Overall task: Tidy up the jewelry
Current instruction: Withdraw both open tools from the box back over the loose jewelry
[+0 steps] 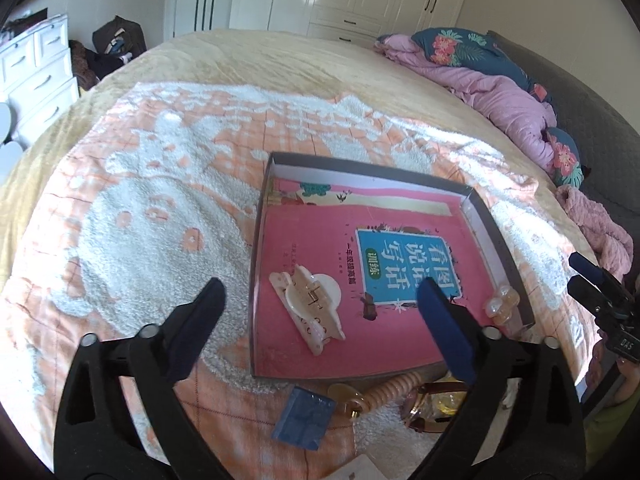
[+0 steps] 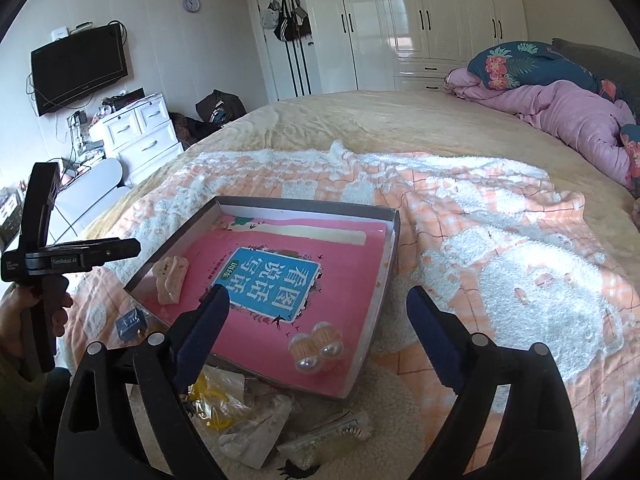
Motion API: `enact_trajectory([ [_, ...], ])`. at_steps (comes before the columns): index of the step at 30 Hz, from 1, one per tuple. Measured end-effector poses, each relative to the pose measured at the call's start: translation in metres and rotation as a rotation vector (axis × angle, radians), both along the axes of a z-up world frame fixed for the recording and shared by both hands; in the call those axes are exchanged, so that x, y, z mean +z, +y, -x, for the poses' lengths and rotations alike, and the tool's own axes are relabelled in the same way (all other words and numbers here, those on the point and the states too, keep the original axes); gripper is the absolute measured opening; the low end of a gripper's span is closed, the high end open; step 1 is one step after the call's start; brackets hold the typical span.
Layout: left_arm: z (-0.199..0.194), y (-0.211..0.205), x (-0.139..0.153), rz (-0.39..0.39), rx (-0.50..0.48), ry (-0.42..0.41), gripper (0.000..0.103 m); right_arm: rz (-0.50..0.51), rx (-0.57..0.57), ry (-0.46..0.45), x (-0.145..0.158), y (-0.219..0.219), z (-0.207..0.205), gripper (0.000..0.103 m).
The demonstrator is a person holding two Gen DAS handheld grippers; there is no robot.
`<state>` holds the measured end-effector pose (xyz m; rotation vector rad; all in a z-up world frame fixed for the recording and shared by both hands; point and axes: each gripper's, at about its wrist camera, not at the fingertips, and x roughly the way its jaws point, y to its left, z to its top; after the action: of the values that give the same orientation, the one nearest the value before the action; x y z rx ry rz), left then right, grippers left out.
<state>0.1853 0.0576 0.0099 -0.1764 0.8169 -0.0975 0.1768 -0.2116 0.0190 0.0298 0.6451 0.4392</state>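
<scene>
Both the left hand-held gripper (image 1: 320, 304) and right hand-held gripper (image 2: 318, 312) hover released and empty over the box (image 1: 496, 236) on the bed, hair clip (image 1: 306, 306) and pearl clips (image 2: 316, 346) already inside (mid-sorting, I judge), so next comes picking the blue packet (image 1: 304, 416) at 6 o'clock.

The bed (image 2: 360, 120) fills the room's middle under a yellow cover, with an orange-and-white towel blanket (image 2: 500, 240) spread across it. A crumpled pink quilt (image 2: 568, 120) and a dark floral pillow (image 2: 516, 62) lie at 2 o'clock. White wardrobes (image 2: 420, 20) stand at 12 o'clock, bags (image 2: 286, 20) hanging on the door beside them. At 10 o'clock a television (image 2: 78, 66) hangs over a white drawer chest (image 2: 138, 132), a purple wall clock (image 2: 192, 3) higher up.
</scene>
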Motion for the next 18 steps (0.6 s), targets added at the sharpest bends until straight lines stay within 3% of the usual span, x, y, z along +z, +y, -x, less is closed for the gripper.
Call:
enact_trajectory([
  [10, 0.035, 0.003, 0.037, -0.001, 0.021, -0.082, 0.094, -0.006, 0.010, -0.040, 0.020, -0.003, 0.022, 0.090],
  [16, 0.053, -0.001, 0.042, -0.001, 0.016, -0.094, 0.094, 0.000, 0.023, -0.046, 0.024, -0.001, 0.035, 0.091],
  [18, 0.060, -0.004, 0.041, -0.003, 0.009, -0.093, 0.094, 0.000, 0.025, -0.046, 0.025, -0.001, 0.040, 0.097],
])
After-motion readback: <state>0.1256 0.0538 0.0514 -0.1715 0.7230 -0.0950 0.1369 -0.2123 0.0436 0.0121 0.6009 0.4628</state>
